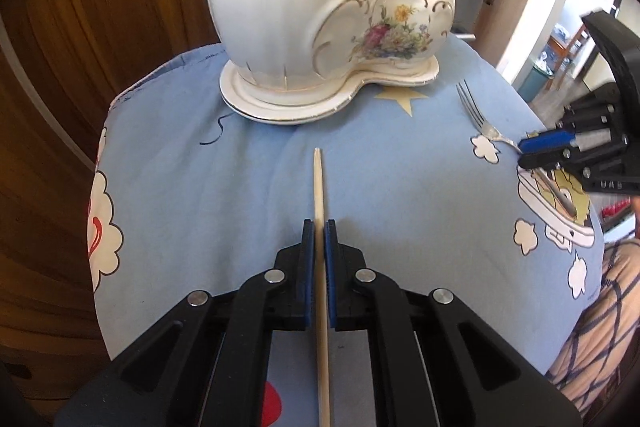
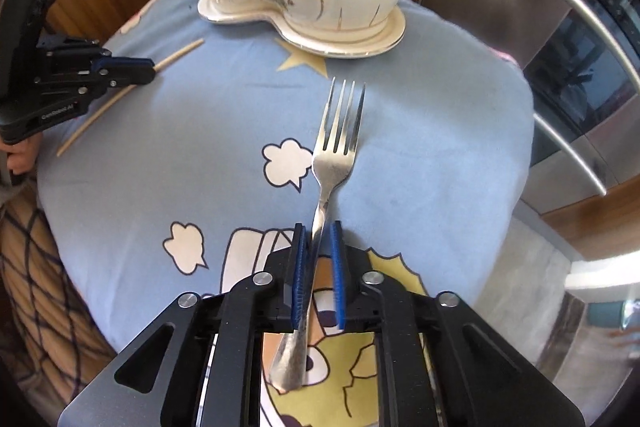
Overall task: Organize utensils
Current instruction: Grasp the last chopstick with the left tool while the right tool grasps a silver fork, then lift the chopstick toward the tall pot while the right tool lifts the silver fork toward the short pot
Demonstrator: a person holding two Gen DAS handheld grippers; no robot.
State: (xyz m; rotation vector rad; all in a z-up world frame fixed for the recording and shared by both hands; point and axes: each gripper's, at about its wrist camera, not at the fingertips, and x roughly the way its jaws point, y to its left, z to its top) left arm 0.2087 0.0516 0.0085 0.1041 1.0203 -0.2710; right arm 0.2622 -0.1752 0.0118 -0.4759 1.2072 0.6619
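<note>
Left gripper: blue pads pressed together on a wooden chopstick, which runs along the gripper's axis; its tip points to 12 o'clock, toward the holder, and its other end passes back under the gripper body at 6 o'clock.
Left gripper from the right wrist view: at 9 o'clock, clamped near the middle of the chopstick, which slants from 7 o'clock up toward 1 o'clock.
Right gripper: pads pinching the neck of a metal fork where the handle begins.
Fork attitude: tines point to 12 o'clock toward the holder; the handle end shows below the jaws at 6 o'clock.
Right gripper from the left wrist view: at 3 o'clock, closed on the fork.
Ceramic holder: white with gold trim and a flower print, standing on its base at 12 o'clock of both grippers, apart from both utensils.
Tablecloth: light blue, printed with clouds, a star and a cartoon figure; it lies under everything.
Surroundings: steel appliance with bar handles at 2 o'clock in the right wrist view; wooden panel at 10 o'clock in the left wrist view.
Person: a hand on the left gripper's grip at 8 o'clock.
</note>
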